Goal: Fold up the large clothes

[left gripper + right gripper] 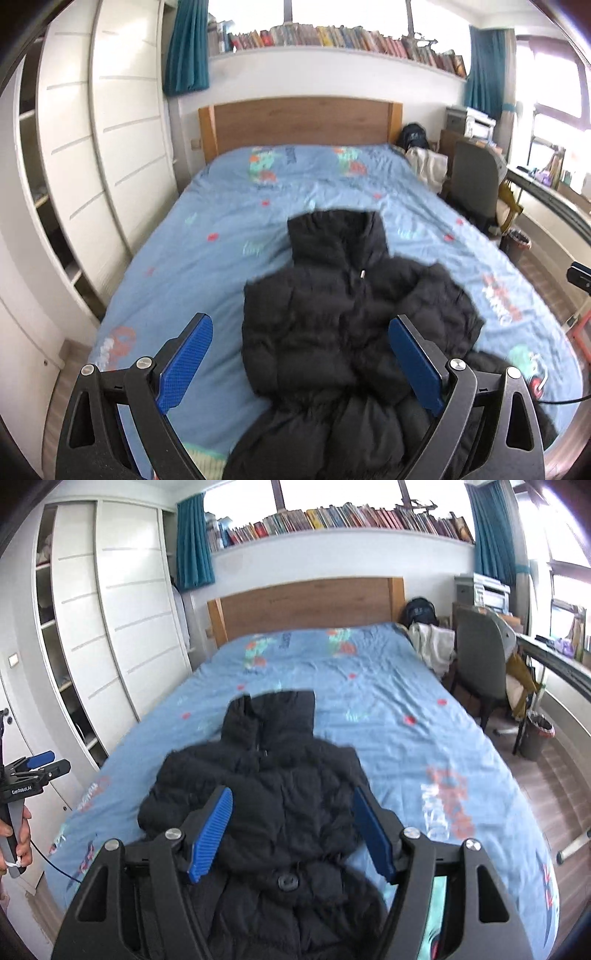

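Black puffer jacket (343, 332) on the blue bedspread (207, 236)
We hold both grippers above it — left gripper (301, 363) wide, right gripper (295, 836) partly spread, both empty.

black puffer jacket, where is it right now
The black puffer jacket lies on the blue bedsheet at the near end of the bed, hood towards the wooden headboard, centre in both wrist views.

You had bright daylight pouring through the windows (347, 13), which blew out to white glare. The black jacket (351, 314) lost its detail and smeared with motion blur. Fisheye distortion bowed the wardrobe (122, 602), and dark vignetting ate both views' corners.
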`<state>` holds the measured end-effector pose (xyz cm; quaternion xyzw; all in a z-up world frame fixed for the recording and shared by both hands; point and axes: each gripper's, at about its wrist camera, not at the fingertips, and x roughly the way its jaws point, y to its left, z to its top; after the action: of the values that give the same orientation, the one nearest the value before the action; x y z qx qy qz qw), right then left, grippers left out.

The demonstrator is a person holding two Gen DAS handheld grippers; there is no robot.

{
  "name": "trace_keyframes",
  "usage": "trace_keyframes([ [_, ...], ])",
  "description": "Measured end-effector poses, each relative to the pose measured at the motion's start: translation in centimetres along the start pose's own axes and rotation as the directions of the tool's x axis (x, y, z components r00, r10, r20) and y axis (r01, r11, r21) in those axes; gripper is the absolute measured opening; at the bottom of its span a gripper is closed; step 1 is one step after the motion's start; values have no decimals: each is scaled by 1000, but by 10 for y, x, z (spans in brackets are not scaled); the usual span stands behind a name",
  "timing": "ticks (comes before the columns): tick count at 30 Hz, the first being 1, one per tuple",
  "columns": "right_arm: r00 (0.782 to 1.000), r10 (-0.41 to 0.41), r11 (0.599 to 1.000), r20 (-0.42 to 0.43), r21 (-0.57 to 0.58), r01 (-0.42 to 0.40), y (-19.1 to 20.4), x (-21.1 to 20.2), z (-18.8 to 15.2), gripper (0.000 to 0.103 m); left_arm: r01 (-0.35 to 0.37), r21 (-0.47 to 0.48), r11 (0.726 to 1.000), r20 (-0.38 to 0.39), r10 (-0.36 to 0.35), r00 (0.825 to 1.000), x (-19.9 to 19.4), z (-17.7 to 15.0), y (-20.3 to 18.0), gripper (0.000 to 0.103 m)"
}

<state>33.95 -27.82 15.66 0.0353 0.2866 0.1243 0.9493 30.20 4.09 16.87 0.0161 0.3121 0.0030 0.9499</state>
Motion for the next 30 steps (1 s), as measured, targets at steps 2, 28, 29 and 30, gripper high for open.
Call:
trace_keyframes([
  [2, 1000, 9, 1000, 30, -8, -8, -2, -4, 21, 67, 11, 7, 1000, 39, -11, 999, -10, 31, -2, 95],
  [28, 980, 17, 1000, 201, -28, -12, 32, 8, 164, 67, 81, 74, 994, 194, -94, 977, -29, 197, -39, 95],
  [29, 979, 12, 1000, 202, -24, -7, 32, 10, 168, 67, 78, 69, 995, 189, -90, 978, -27, 198, -36, 95],
  [30, 979, 8, 1000, 204, -24, -3, 33, 11, 170, 67, 68, 62, 996, 182, -79, 980, -22, 202, -31, 95],
])
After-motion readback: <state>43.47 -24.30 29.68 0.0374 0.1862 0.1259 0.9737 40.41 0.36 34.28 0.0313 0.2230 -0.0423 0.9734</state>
